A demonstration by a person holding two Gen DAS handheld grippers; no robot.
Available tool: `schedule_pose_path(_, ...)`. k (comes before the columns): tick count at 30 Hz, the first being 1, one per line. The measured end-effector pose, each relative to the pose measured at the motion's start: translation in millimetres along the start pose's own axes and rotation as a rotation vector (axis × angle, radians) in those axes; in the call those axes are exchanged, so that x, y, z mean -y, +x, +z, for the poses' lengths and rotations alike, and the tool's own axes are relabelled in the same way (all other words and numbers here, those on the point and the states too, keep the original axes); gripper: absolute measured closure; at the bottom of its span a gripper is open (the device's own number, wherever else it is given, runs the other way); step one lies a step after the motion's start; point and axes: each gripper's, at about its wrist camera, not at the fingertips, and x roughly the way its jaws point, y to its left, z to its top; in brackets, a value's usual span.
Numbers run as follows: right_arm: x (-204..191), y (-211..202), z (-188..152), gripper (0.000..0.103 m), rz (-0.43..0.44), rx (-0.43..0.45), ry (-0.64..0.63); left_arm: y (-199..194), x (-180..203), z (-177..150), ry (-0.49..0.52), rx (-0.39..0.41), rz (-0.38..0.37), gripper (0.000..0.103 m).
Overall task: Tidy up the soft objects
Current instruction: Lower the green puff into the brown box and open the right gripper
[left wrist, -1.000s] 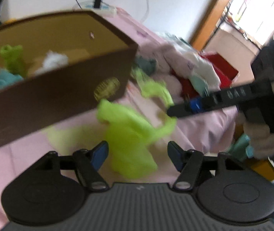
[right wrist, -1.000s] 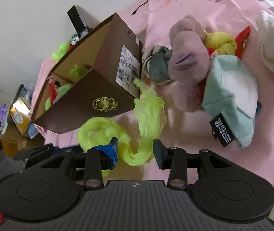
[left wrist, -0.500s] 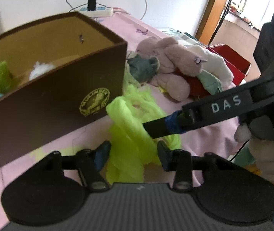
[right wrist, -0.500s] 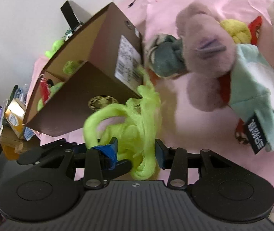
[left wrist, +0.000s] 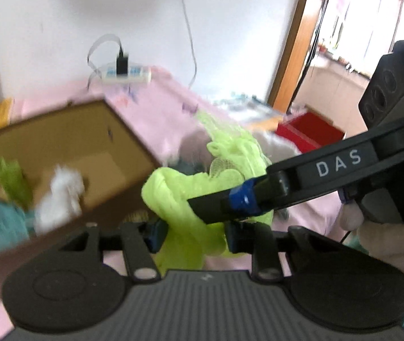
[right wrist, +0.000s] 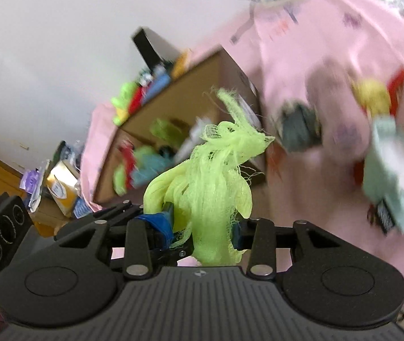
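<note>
A neon green mesh cloth hangs bunched in the air, held from both sides. My left gripper is shut on its lower part. My right gripper is shut on the same cloth; its fingers cross the left wrist view from the right. An open brown cardboard box lies below and to the left, with green, teal, red and white soft things inside. It also shows in the right wrist view.
The pink bedsheet carries a pile of plush toys to the right of the box. A white power strip with cables lies by the wall. A red bin stands beyond the bed.
Both grippers have closed on the green cloth and lifted it off the bed to above the box's rim. The views are blurred by motion.
</note>
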Motion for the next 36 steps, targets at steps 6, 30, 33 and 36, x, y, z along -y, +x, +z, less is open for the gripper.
schedule_pose_path(6,-37,0,50,0.081,-0.014,0.065,-0.186,-17,-18,42,0.004,0.121,0.038,0.077)
schedule_pose_path(30,-48,204,122,0.084,-0.384,-0.488,-0.519,104,-185,34,-0.725,-0.322,-0.04,0.073)
schedule_pose_path(33,-54,212,121,0.083,-0.421,-0.496,-0.545,109,-187,39,-0.721,-0.384,0.006,0.065)
schedule_pose_path(36,-52,223,121,0.084,-0.395,-0.535,-0.507,105,-191,40,-0.714,-0.413,0.049,0.064)
